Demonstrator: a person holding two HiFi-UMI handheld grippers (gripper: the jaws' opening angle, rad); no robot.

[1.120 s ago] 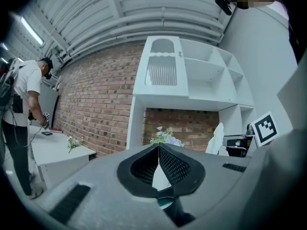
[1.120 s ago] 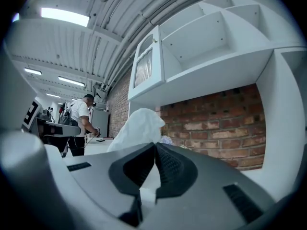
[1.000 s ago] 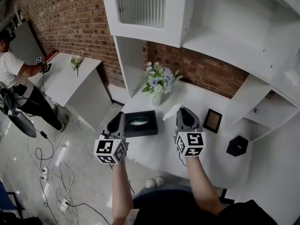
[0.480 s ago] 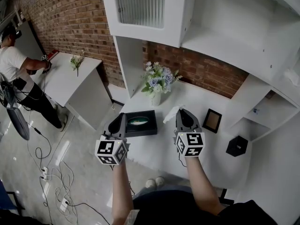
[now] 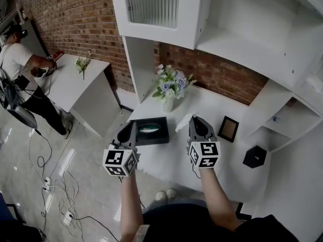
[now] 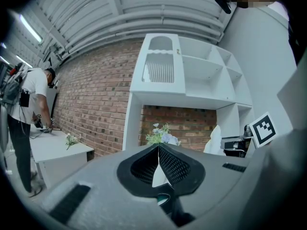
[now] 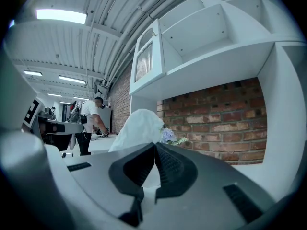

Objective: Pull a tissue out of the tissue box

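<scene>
The black tissue box [image 5: 150, 131] lies on the white table [image 5: 176, 158], its oval opening facing up. My left gripper [image 5: 127, 127] hangs level just left of the box, jaws shut with nothing between them [image 6: 158, 146]. My right gripper [image 5: 196, 121] is level to the right of the box, shut on a white tissue [image 5: 183, 121] that stands up from its tips, clear of the box. In the right gripper view the tissue [image 7: 139, 127] rises just beyond the closed jaws [image 7: 155, 145]. The left gripper view shows the same tissue [image 6: 214, 140] off to the right.
A vase of flowers [image 5: 170, 87] stands behind the box under the white shelf unit [image 5: 166, 19]. A picture frame [image 5: 228, 129] and a black cube [image 5: 254, 157] sit to the right. A person [image 5: 20, 69] works at a side table [image 5: 75, 84] far left. Cables [image 5: 60, 205] lie on the floor.
Both grippers and the tissue have stayed where they were. The person at the far left has shifted along the side table.
</scene>
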